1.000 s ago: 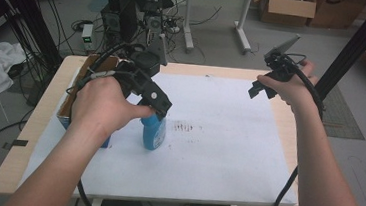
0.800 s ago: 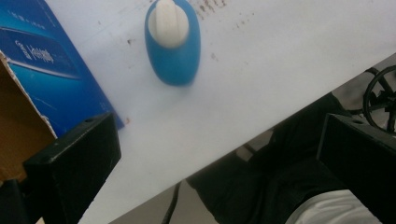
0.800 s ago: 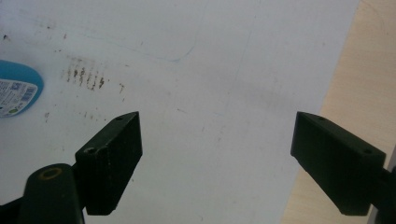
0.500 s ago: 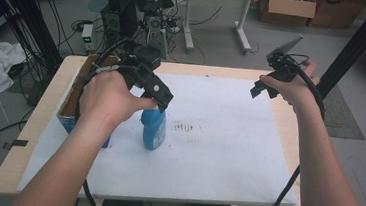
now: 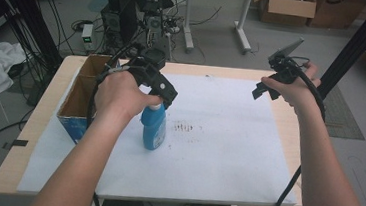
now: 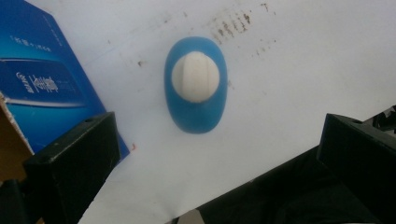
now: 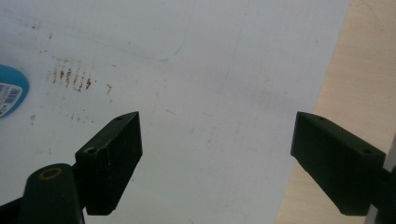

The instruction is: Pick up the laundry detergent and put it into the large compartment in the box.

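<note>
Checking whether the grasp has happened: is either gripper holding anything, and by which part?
Nothing is held. The left gripper is open above the blue bottle, clear of its white cap; the right gripper is open over the paper.

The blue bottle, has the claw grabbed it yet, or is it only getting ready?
Only getting ready. The blue bottle already stands upright on the white sheet beside the cardboard box. The left claw hangs above its white cap, jaws wide open. Lowering, closing and lifting are left. The right claw waits open, away from it.
</note>
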Available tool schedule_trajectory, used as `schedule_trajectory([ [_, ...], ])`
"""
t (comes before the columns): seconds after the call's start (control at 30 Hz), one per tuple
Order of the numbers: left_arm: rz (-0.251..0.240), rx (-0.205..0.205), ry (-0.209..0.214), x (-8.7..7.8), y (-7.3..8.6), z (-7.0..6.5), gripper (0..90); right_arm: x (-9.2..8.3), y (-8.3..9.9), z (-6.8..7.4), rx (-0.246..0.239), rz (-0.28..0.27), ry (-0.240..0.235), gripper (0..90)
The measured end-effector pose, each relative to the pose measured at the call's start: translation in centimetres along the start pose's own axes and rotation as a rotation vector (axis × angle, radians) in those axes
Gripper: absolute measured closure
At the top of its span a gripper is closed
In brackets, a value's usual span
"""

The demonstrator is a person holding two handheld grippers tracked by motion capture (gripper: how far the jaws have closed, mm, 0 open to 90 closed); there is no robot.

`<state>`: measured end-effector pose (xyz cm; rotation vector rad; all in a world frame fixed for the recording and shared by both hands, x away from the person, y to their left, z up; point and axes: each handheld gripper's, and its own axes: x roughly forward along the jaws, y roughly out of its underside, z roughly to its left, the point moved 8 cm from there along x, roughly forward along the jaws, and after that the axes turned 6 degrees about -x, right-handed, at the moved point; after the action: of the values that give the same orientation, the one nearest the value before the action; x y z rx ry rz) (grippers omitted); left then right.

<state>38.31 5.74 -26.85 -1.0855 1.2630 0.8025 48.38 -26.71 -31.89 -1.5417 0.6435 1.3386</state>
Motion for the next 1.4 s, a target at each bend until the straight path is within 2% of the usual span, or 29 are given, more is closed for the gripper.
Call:
schedule_trajectory([
  [0.2,0.015,-0.02,-0.007,1.5,-0.6,0.2,0.1,0.3,0.0,-0.3,0.008,-0.002,-0.003,16.6],
  [0.4,0.031,-0.045,-0.033,2.8,-1.0,0.6,0.1,0.6,0.0,-0.2,0.012,-0.005,-0.005,17.0],
  [0.8,0.052,-0.062,-0.054,5.2,-1.0,0.8,0.1,1.0,0.2,-0.3,0.007,0.0,-0.016,16.6],
  [0.97,0.066,-0.061,-0.055,6.2,-1.0,0.7,0.1,1.2,0.3,-0.2,0.004,-0.001,-0.02,16.7],
  [1.17,0.078,-0.053,-0.074,7.3,-1.1,0.6,0.1,1.4,0.2,-0.1,0.002,0.001,-0.022,16.6],
  [1.4,0.097,-0.053,-0.069,8.5,-1.1,0.5,0.1,1.8,0.3,-0.1,-0.001,0.004,-0.022,16.7],
])
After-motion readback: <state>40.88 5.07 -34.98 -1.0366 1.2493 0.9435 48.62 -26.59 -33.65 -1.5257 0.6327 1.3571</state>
